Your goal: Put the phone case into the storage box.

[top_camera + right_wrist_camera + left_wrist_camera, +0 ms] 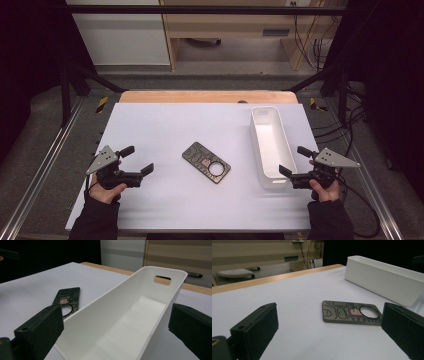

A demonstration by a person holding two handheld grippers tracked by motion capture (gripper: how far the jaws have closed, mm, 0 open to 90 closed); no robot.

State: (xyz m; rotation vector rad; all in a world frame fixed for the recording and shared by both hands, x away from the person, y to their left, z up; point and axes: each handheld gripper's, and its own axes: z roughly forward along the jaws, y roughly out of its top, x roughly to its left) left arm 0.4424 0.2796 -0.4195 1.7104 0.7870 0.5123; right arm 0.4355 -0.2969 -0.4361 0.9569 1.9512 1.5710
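Observation:
A dark phone case point(206, 162) with cartoon drawings and a round camera hole lies flat in the middle of the white table top point(165, 125). To its right stands a long white bin point(271, 145), with nothing inside it. My left gripper point(137, 160) hovers open at the table's left, its jaws pointing toward the phone case point(350, 312). My right gripper point(295, 161) is open at the near right end of the bin point(130, 315), and its jaws straddle that end. The phone case point(66, 302) sits just left of the bin's wall.
A wooden table edge point(207, 96) runs along the far side. Black frame struts point(67, 80) stand at both back corners. Cables point(350, 125) lie on the floor to the right. A low wooden cabinet point(235, 30) stands beyond the table.

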